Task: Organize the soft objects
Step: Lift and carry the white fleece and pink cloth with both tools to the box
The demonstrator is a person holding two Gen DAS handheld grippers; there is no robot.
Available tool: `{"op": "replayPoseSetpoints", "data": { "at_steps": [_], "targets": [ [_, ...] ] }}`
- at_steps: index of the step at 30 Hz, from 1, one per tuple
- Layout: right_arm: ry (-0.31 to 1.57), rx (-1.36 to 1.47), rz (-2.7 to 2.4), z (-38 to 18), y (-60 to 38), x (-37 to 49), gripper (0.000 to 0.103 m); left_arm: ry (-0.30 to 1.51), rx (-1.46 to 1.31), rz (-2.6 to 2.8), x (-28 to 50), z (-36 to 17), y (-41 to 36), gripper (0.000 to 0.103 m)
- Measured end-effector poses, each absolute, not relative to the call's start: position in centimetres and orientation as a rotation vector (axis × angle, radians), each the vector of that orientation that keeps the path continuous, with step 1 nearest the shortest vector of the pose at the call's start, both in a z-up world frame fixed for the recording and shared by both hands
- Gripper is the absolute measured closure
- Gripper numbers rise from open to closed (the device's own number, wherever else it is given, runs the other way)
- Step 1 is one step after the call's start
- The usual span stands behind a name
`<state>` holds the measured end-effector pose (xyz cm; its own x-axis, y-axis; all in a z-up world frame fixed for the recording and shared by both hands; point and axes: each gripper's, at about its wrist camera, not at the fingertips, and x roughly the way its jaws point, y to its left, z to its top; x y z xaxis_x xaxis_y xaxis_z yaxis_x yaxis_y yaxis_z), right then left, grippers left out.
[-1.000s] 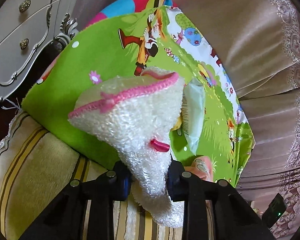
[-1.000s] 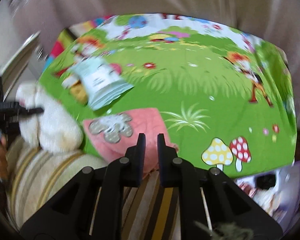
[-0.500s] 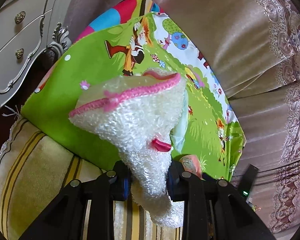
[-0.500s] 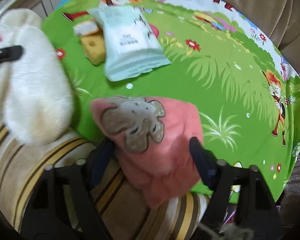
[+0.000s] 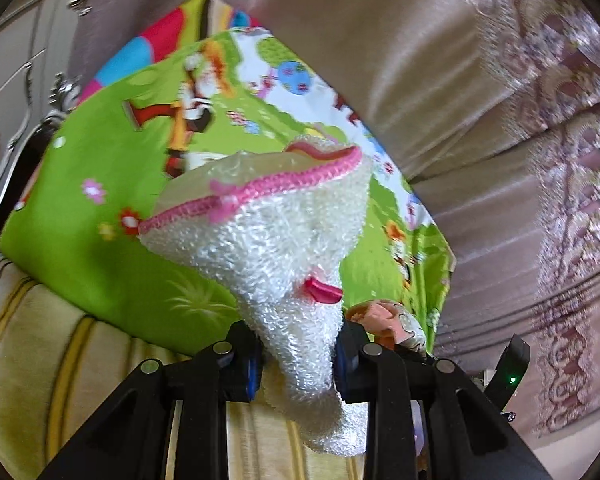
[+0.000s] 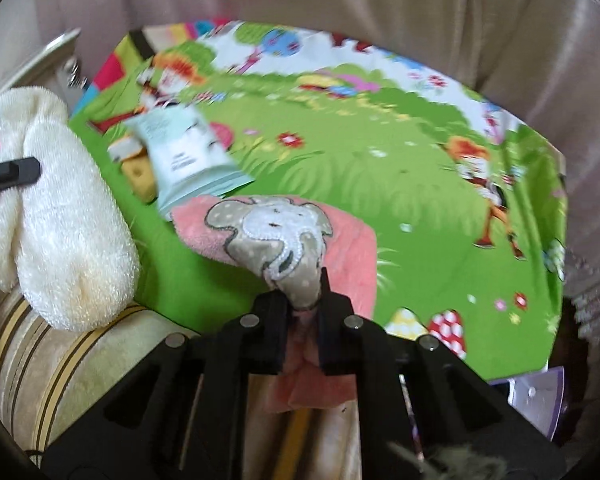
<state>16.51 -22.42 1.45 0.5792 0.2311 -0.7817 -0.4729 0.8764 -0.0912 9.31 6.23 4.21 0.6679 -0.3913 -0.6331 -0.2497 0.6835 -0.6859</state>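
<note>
1. Far left in the left wrist view, a white drawer cabinet [image 5: 8,92] with ornate metal handles stands beside the beige cushion with gold stripes [image 5: 60,368] that fills the lower left corner.
2. A bright green cartoon play mat [image 5: 100,248] lies across the cushion's far edge, with shiny pinkish curtain fabric [image 5: 480,120] behind it and to the right.
3. The left gripper [image 5: 298,360] has its jaws partly closed, squeezing the narrow end of a fluffy white sock [image 5: 268,240] with pink trim; the sock is held off the mat, its open cuff pointing away from the camera and a loose end drooping below the fingers.
4. In the right wrist view the same white sock [image 6: 60,216] hangs at the left edge, above the border of cushion and mat, with one black finger of the other tool pressed into it.
5. Further in, a pale blue-white packet [image 6: 188,160] lies on the mat, overlapping a small yellow block [image 6: 138,178] (blurred, so I cannot tell what it is).
6. At centre, a pink cloth with a grey elephant patch [image 6: 276,240] rests at the mat's near edge.
7. The right gripper [image 6: 302,300] has just been closing; its jaws are now pinched tight on the near fold of that cloth, at the bottom of the elephant patch.
8. To the right, printed mushrooms mark the mat's near corner.
</note>
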Motion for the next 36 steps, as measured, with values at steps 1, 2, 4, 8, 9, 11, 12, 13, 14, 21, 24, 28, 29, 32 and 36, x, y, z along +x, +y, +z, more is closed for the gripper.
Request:
{"op": "replayPoseSetpoints", "data": {
  "at_steps": [1,2,4,8,9,11,12,13,14,21,24,28,29,32,36],
  "targets": [
    [0.854,-0.283,0.406,1.9,-23.4,16.2,0.089,0.862,-0.836,-0.104,9.5,4.4,5.8,0.075],
    [0.851,-0.275,0.399,2.1,-23.9,16.2,0.089,0.862,-0.832,-0.119,9.6,4.5,5.3,0.075],
    [0.843,-0.251,0.38,2.6,-25.3,15.7,0.089,0.866,-0.82,-0.156,10.2,4.9,4.0,0.075],
    [0.832,-0.215,0.337,3.3,-27.8,15.3,0.089,0.879,-0.795,-0.222,11.3,5.3,1.6,0.075],
    [0.829,-0.203,0.324,3.5,-28.6,15.0,0.089,0.88,-0.789,-0.244,11.6,5.5,0.7,0.075],
    [0.825,-0.187,0.301,3.7,-30.0,14.6,0.089,0.887,-0.773,-0.272,12.1,5.8,-0.5,0.075],
    [0.822,-0.178,0.287,3.9,-30.8,14.4,0.089,0.892,-0.765,-0.288,12.3,6.0,-1.3,0.075],
    [0.82,-0.167,0.271,4.0,-31.7,14.2,0.089,0.898,-0.755,-0.307,12.6,6.2,-2.2,0.075],
    [0.819,-0.159,0.259,4.1,-32.4,14.0,0.089,0.904,-0.747,-0.324,12.8,6.3,-3.0,0.075],
    [0.831,-0.088,0.159,3.9,-38.2,13.0,0.089,0.958,-0.683,-0.453,14.5,6.4,-9.6,0.075],
    [0.836,-0.055,0.119,3.7,-40.7,12.5,0.089,0.988,-0.653,-0.498,15.3,6.1,-12.5,0.075],
    [0.85,0.002,0.049,3.2,-44.7,11.5,0.089,1.01,-0.62,-0.552,16.1,6.0,-15.8,0.075],
    [0.853,0.011,0.032,3.0,-45.6,11.3,0.089,1.016,-0.611,-0.566,16.1,6.1,-16.7,0.075],
    [0.865,0.048,-0.02,2.4,-48.4,10.5,0.089,1.036,-0.58,-0.616,16.1,6.0,-19.4,0.075],
    [0.87,0.074,-0.069,1.9,-50.8,9.7,0.089,1.072,-0.556,-0.669,16.3,5.5,-22.3,0.075]
  ]
}}
